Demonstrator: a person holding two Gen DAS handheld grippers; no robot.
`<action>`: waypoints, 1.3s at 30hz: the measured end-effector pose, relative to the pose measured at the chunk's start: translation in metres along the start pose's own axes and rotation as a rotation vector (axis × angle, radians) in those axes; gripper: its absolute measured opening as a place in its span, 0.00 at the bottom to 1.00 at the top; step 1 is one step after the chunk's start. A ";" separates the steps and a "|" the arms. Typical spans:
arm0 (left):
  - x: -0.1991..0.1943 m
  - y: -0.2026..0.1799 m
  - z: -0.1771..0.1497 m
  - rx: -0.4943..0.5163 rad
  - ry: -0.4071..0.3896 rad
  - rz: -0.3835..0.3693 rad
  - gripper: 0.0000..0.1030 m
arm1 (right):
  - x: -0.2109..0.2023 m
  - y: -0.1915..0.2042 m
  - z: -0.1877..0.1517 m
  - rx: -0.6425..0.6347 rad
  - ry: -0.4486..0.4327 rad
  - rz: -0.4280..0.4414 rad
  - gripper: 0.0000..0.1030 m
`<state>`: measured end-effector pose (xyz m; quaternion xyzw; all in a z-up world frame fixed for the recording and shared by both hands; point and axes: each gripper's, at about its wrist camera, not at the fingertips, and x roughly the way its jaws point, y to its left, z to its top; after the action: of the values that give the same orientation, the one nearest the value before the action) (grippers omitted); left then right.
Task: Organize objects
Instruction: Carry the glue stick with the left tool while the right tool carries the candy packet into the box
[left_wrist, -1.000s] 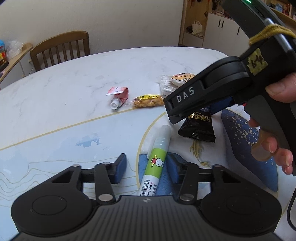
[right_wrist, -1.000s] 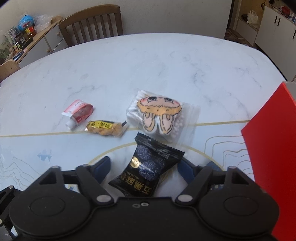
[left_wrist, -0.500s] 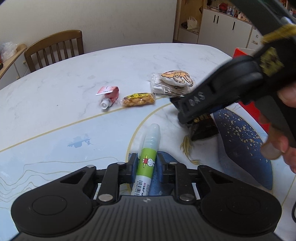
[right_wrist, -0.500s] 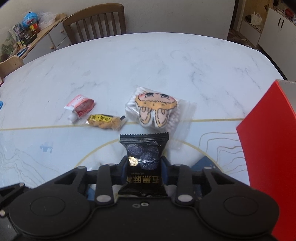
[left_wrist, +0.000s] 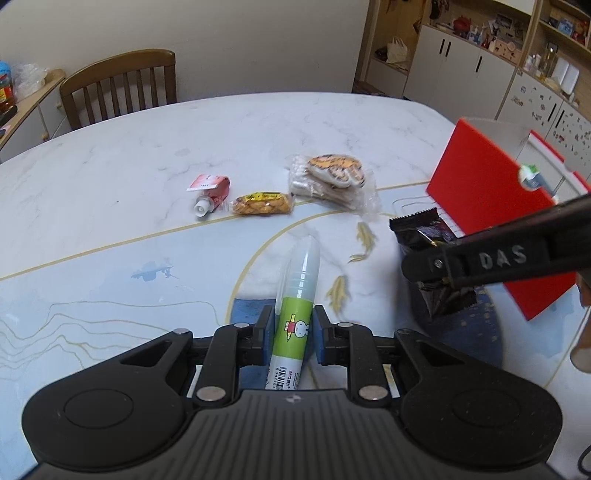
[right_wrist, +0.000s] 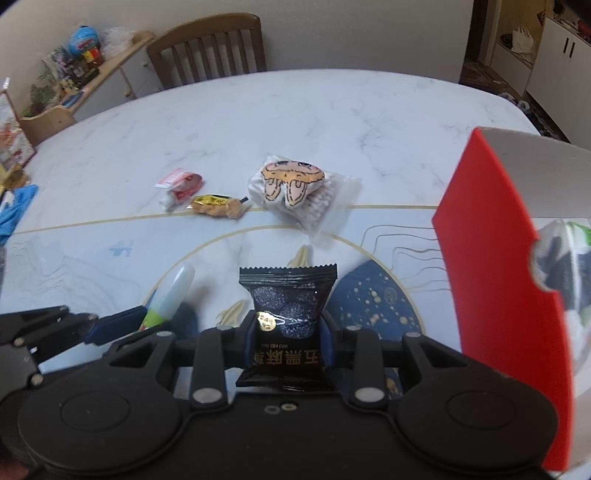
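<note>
On the left, the left gripper (left_wrist: 291, 334) has its pads closed on a glue stick (left_wrist: 294, 314), gripping the green-labelled barrel just below the clear cap, which juts forward above the table (left_wrist: 110, 192); the barrel looks rigid, smooth plastic and light, so a firm pinch on the printed body, not the cap, seems the safest hold, since a cap might pull off and a slick tube could slide if held loosely. Farther out on the marble lie a small red-and-white tube (left_wrist: 210, 192), soft and crumpled, best taken across its flat body; touching its right side a yellow snack packet (left_wrist: 263, 204), light and crinkly; then a clear bag of cotton swabs (left_wrist: 332, 181) with a cartoon sticker, soft, slippery film that would want a grip across the bulk. To the right, the right gripper (right_wrist: 288, 339) pinches a black foil snack packet (right_wrist: 288, 299) near its lower half, the serrated top edge standing free; it looks featherlight and crushable, so gentle pressure suits it. Rightmost stands the red box (right_wrist: 491, 258), open, with things already inside; probably the destination for both held items.
</note>
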<state>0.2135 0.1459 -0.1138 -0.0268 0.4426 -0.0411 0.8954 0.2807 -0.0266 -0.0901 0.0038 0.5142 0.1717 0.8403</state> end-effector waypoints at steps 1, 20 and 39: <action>-0.004 -0.002 0.001 -0.005 -0.002 -0.002 0.20 | -0.007 -0.001 -0.001 -0.006 -0.007 0.005 0.31; -0.057 -0.058 0.007 -0.037 -0.069 -0.041 0.19 | -0.102 -0.063 -0.021 -0.036 -0.125 0.093 0.31; -0.095 -0.159 0.058 0.023 -0.157 -0.185 0.14 | -0.137 -0.219 -0.019 0.098 -0.247 -0.071 0.31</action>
<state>0.1946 -0.0025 0.0102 -0.0602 0.3662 -0.1264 0.9199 0.2703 -0.2761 -0.0214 0.0475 0.4145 0.1146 0.9015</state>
